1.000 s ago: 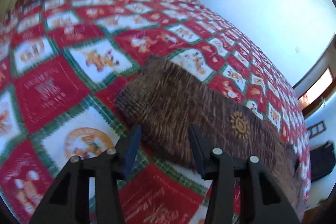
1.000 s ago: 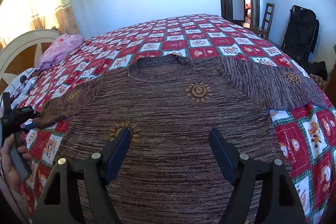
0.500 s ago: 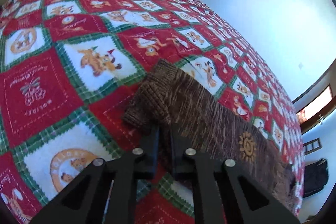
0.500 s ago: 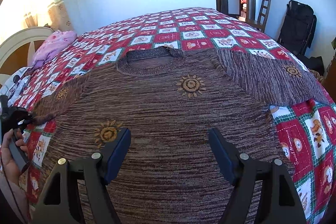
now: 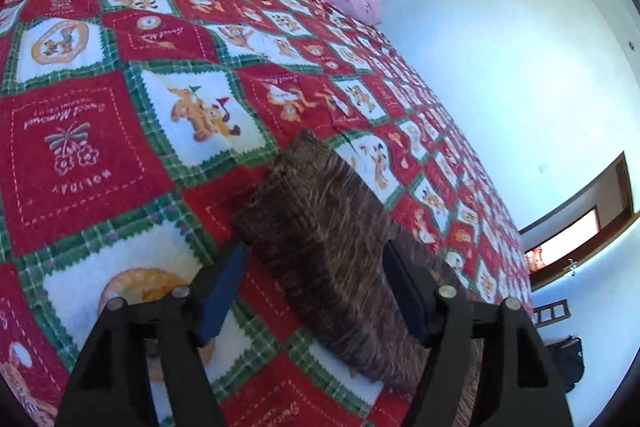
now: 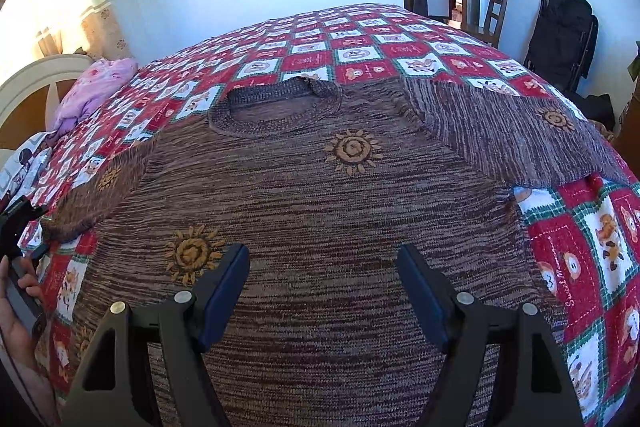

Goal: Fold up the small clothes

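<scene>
- Brown marled knit sweater with orange sun motifs (image 6: 320, 211) lies flat, front up, on the red, white and green patchwork holiday bedspread (image 6: 360, 55), neckline at the far side and both sleeves spread out to left and right.
- Left sleeve of the sweater (image 5: 320, 227) runs toward the left, its ribbed cuff end resting on the bedspread.
- Left gripper (image 5: 316, 291) is wide open; its blue-padded fingers (image 5: 224, 291) straddle the left sleeve just behind the cuff, and whether they touch the knit cannot be told.
- In the right wrist view, the left gripper appears at the far left edge, held by a bare hand (image 6: 16, 311), beside the cuff.
- Right gripper (image 6: 324, 291) is also spread wide, holding nothing, hovering over the near middle of the sweater body.
- Pink bundled cloth (image 6: 96, 87) sits at the far left by the cream headboard (image 6: 36, 83).
- Wooden chair (image 6: 498, 11) and black bag (image 6: 560, 27) stand at the far right.
</scene>
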